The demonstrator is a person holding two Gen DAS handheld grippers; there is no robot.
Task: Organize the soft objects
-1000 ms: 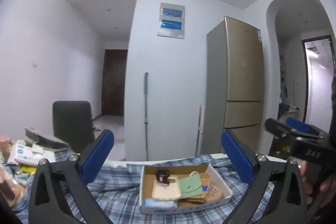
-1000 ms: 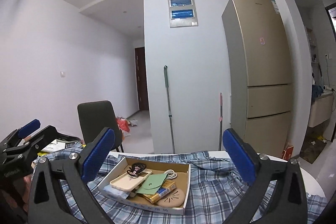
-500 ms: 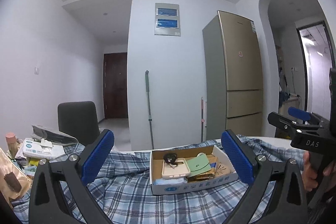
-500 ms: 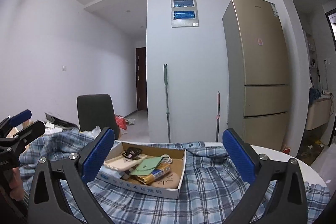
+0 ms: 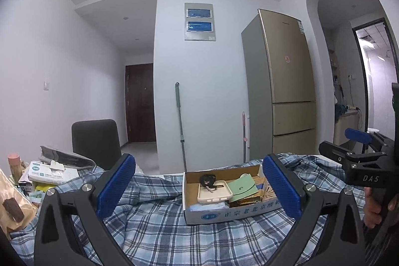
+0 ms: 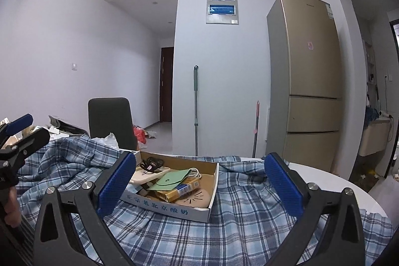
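This is a lived-in home, an open dining area beside a kitchen. A tall gold refrigerator point(image 5: 286, 84) stands against the white wall; left of it lean a mop point(image 5: 180, 121) and a wall-mounted breaker panel point(image 5: 198, 21) (two blue windows). Further left of the refrigerator a hallway ends at a dark wooden door point(image 5: 140, 102); to its right an arched doorway point(image 5: 349, 61) opens onto a counter.

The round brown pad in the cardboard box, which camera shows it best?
The right wrist view: the round brown pad lies nearly whole at the cardboard box's near corner. In the left wrist view only a sliver shows, behind the left gripper's right finger.
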